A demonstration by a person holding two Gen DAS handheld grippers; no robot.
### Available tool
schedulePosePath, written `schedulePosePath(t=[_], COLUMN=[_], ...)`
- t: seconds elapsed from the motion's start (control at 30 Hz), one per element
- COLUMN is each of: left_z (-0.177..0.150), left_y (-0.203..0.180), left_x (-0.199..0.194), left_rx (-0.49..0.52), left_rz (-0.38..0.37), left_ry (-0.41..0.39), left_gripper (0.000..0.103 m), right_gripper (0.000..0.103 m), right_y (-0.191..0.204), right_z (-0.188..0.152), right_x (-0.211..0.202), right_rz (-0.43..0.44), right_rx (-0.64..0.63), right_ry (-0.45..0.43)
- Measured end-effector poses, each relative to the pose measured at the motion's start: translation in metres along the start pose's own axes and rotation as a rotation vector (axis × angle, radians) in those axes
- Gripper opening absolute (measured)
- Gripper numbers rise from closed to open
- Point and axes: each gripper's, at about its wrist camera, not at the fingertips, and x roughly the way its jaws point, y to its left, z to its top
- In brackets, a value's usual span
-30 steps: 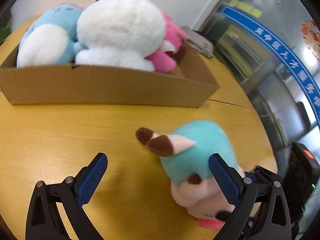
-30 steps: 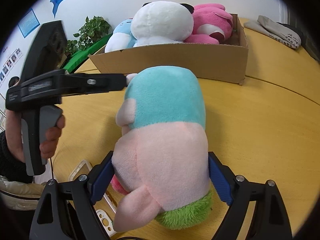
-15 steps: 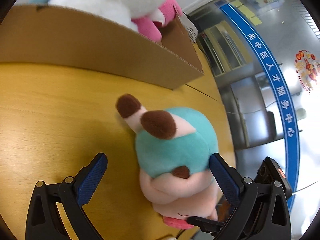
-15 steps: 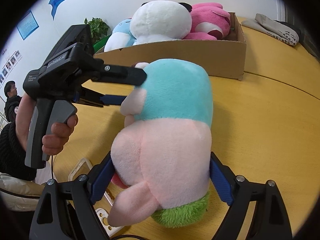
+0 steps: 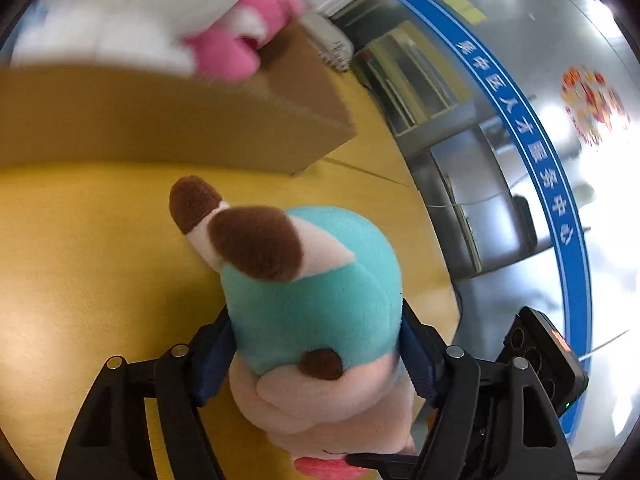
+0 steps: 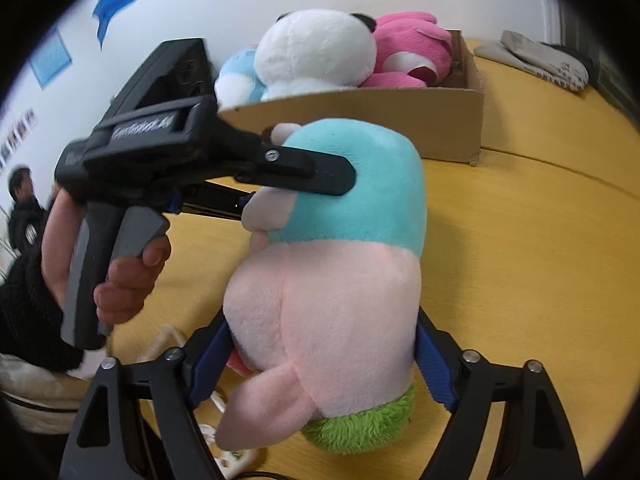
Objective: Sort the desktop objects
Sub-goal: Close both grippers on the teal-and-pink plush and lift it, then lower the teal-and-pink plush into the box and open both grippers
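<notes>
A plush toy with a teal head, brown-tipped ears and a pink body (image 5: 316,300) lies on the yellow table. My left gripper (image 5: 316,344) is shut on its teal head, a blue pad on each side. My right gripper (image 6: 320,356) is shut on its pink lower body (image 6: 332,320), above a green fuzzy base. In the right wrist view the left gripper (image 6: 280,176) reaches in from the left and presses on the teal head. A cardboard box (image 6: 420,120) beyond holds white, pink and blue plush toys.
The box (image 5: 160,120) stands close ahead of the left gripper. The yellow table (image 6: 540,260) extends to the right. A grey cloth (image 6: 536,60) lies at the far right. White plastic pieces (image 6: 224,452) lie at the table's near edge. A glass wall (image 5: 500,160) lies beyond the table.
My left gripper has closed from wide open onto the toy's teal head and moved nearer the box. My right gripper keeps its hold on the pink body.
</notes>
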Motion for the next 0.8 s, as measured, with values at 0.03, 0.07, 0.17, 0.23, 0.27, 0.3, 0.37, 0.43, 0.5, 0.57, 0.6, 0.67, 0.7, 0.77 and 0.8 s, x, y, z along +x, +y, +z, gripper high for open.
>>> schedulePosePath(t=[0.03, 0.07, 0.17, 0.23, 0.27, 0.3, 0.37, 0.43, 0.5, 0.57, 0.6, 0.67, 0.7, 0.77, 0.8], left_z=[0.002, 0.008, 0.031, 0.059, 0.074, 0.09, 0.116, 0.148, 0.182, 0.202, 0.21, 0.226, 0.228, 0.225, 0.221], left_y=[-0.007, -0.015, -0.04, -0.063, -0.074, -0.083, -0.096, -0.103, -0.103, -0.092, -0.086, -0.072, -0.065, -0.059, -0.062], left_x=[-0.004, -0.011, -0.03, -0.044, -0.05, -0.054, -0.058, -0.059, -0.048, -0.029, -0.019, 0.002, 0.014, 0.031, 0.037], left_rx=[0.024, 0.046, 0.121, 0.2, 0.24, 0.275, 0.327, 0.35, 0.36, 0.331, 0.32, 0.297, 0.292, 0.328, 0.356], left_rz=[0.007, 0.004, -0.008, -0.01, -0.006, 0.0, 0.009, 0.014, 0.058, 0.092, 0.11, 0.144, 0.159, 0.193, 0.213], left_ry=[-0.011, -0.027, -0.075, -0.116, -0.137, -0.157, -0.186, -0.206, -0.191, -0.16, -0.145, -0.113, -0.096, -0.076, -0.066], left_gripper=[0.076, 0.076, 0.076, 0.076, 0.077, 0.077, 0.078, 0.078, 0.08, 0.08, 0.08, 0.08, 0.08, 0.08, 0.081], right_gripper=[0.079, 0.079, 0.079, 0.079, 0.079, 0.079, 0.079, 0.079, 0.079, 0.079, 0.079, 0.079, 0.079, 0.079, 0.079], right_y=[0.001, 0.002, 0.006, 0.008, 0.007, 0.007, 0.001, -0.009, -0.021, -0.039, -0.049, -0.065, -0.073, -0.083, -0.086], right_z=[0.001, 0.004, 0.025, 0.047, 0.059, 0.072, 0.102, 0.135, 0.16, 0.183, 0.191, 0.197, 0.199, 0.2, 0.2], right_x=[-0.003, -0.007, -0.027, -0.041, -0.045, -0.049, -0.054, -0.053, -0.043, -0.021, -0.008, 0.017, 0.03, 0.049, 0.056], right_rz=[0.008, 0.006, -0.006, -0.027, -0.037, -0.047, -0.056, -0.051, -0.05, -0.04, -0.032, -0.033, -0.037, -0.042, -0.045], right_rx=[0.002, -0.003, -0.041, -0.084, -0.1, -0.116, -0.136, -0.14, -0.141, -0.124, -0.109, -0.088, -0.081, -0.07, -0.068], right_ry=[-0.018, -0.037, -0.121, -0.182, -0.205, -0.23, -0.273, -0.312, -0.318, -0.293, -0.273, -0.225, -0.198, -0.146, -0.119])
